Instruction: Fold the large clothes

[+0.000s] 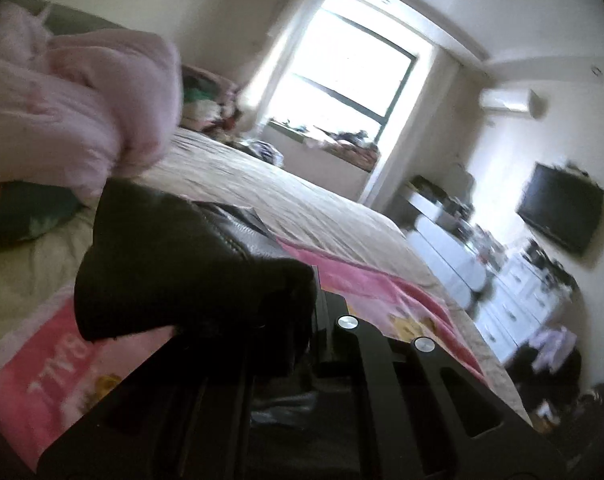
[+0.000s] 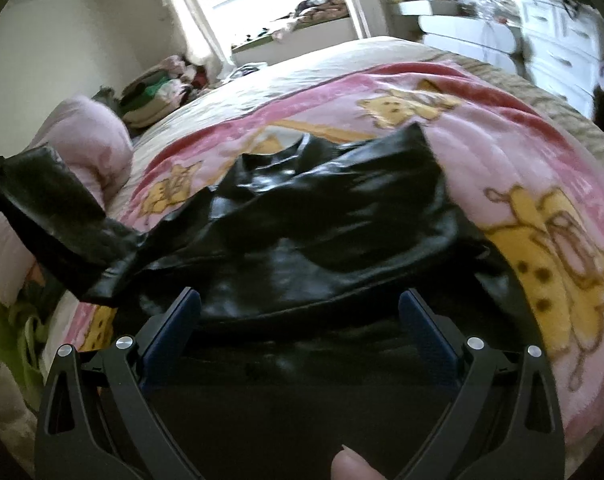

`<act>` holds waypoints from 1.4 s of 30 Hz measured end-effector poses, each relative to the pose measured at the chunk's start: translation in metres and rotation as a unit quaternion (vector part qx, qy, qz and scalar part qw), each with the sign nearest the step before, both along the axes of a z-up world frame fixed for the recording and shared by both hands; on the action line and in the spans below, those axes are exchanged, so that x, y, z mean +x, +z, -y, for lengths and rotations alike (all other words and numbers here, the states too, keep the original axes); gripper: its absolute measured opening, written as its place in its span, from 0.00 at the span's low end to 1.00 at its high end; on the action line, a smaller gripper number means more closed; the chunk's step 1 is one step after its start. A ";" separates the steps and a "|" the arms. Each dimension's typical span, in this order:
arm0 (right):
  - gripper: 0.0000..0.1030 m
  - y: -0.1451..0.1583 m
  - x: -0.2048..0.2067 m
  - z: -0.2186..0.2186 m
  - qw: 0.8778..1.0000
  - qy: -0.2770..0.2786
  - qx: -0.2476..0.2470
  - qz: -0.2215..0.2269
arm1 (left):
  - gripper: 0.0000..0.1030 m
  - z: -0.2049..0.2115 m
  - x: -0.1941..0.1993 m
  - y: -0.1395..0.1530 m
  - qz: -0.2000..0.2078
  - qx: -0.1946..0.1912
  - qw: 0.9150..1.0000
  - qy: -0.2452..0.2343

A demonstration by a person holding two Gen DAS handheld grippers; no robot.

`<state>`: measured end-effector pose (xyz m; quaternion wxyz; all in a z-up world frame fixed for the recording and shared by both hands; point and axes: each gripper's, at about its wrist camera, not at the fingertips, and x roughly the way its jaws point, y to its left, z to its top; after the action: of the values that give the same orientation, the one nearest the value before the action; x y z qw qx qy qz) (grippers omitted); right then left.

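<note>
A shiny black leather jacket point(image 2: 322, 220) lies spread on a pink cartoon blanket point(image 2: 502, 152) on the bed. My right gripper point(image 2: 302, 308) hovers just over its near hem, open, blue pads point(image 2: 189, 316) wide apart. One sleeve point(image 2: 53, 208) is pulled up and out to the left. In the left wrist view that sleeve point(image 1: 161, 260) drapes over my left gripper point(image 1: 302, 320), which is shut on it; the fabric hides the fingertips. The pink blanket point(image 1: 362, 280) shows below.
A pink pillow point(image 1: 81, 100) lies at the head of the bed, with a heap of clothes point(image 2: 161, 88) beyond it. A bright window point(image 1: 342, 72) is behind. White drawers point(image 1: 514, 296) and a wall TV point(image 1: 562, 208) stand right of the bed. A fingertip point(image 2: 354, 464) shows at the bottom.
</note>
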<state>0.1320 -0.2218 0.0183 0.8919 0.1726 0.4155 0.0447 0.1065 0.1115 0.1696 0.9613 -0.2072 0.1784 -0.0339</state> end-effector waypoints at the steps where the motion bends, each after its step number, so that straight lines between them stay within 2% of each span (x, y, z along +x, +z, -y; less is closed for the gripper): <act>1: 0.96 -0.001 -0.001 0.007 1.000 -0.007 0.003 -0.001 | 0.00 0.010 0.003 -0.001 -0.002 0.004 1.000 -0.013; 7: 0.96 0.000 -0.009 0.047 0.998 -0.056 0.019 -0.003 | 0.00 0.058 0.019 -0.020 -0.021 0.007 0.995 -0.098; 12: 0.96 0.008 -0.018 0.074 0.996 -0.093 0.007 0.007 | 0.00 0.098 0.028 -0.049 -0.049 0.038 0.986 -0.155; 18: 0.96 0.010 -0.030 0.109 0.991 -0.134 0.013 0.011 | 0.00 0.137 0.041 -0.103 -0.111 0.062 0.967 -0.219; 21: 0.96 0.007 -0.032 0.119 0.989 -0.149 0.011 0.005 | 0.02 0.155 0.043 -0.132 -0.141 0.087 0.955 -0.246; 23: 0.96 0.003 -0.033 0.125 0.987 -0.159 0.014 -0.001 | 0.08 0.163 0.044 -0.147 -0.158 0.101 0.946 -0.266; 26: 0.96 -0.001 -0.033 0.132 0.985 -0.169 0.019 -0.006 | 0.26 0.182 0.040 -0.168 -0.182 0.129 0.929 -0.296; 27: 0.96 -0.002 -0.033 0.134 0.985 -0.173 0.021 -0.008 | 0.39 0.188 0.037 -0.175 -0.189 0.137 0.922 -0.308; 28: 0.96 -0.002 -0.033 0.135 0.984 -0.175 0.021 -0.008 | 0.60 0.192 0.035 -0.178 -0.195 0.138 0.917 -0.320; 30: 0.96 -0.003 -0.033 0.136 0.984 -0.177 0.022 -0.008 | 0.78 0.199 0.022 -0.183 -0.202 0.137 0.906 -0.347; 32: 0.96 -0.002 -0.032 0.135 0.984 -0.175 0.022 -0.009 | 0.79 0.200 0.014 -0.181 -0.195 0.133 0.901 -0.363; 34: 0.96 -0.002 -0.031 0.135 0.984 -0.174 0.021 -0.007 | 0.91 0.192 0.005 -0.175 -0.188 0.123 0.904 -0.365; 37: 0.96 -0.003 -0.027 0.129 0.986 -0.166 0.022 -0.009 | 0.91 0.180 -0.003 -0.164 -0.178 0.094 0.907 -0.369; 39: 0.96 -0.004 -0.020 0.119 0.989 -0.148 0.022 -0.010 | 0.91 0.168 -0.006 -0.153 -0.164 0.091 0.918 -0.348; 42: 0.96 -0.008 -0.005 0.100 0.993 -0.112 0.036 -0.014 | 0.91 0.139 -0.003 -0.140 -0.152 0.107 0.939 -0.288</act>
<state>0.1274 -0.3223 0.0104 0.8785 0.2505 0.4045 -0.0429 0.1038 -0.0274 0.0293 0.8884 -0.0456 0.3770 -0.2579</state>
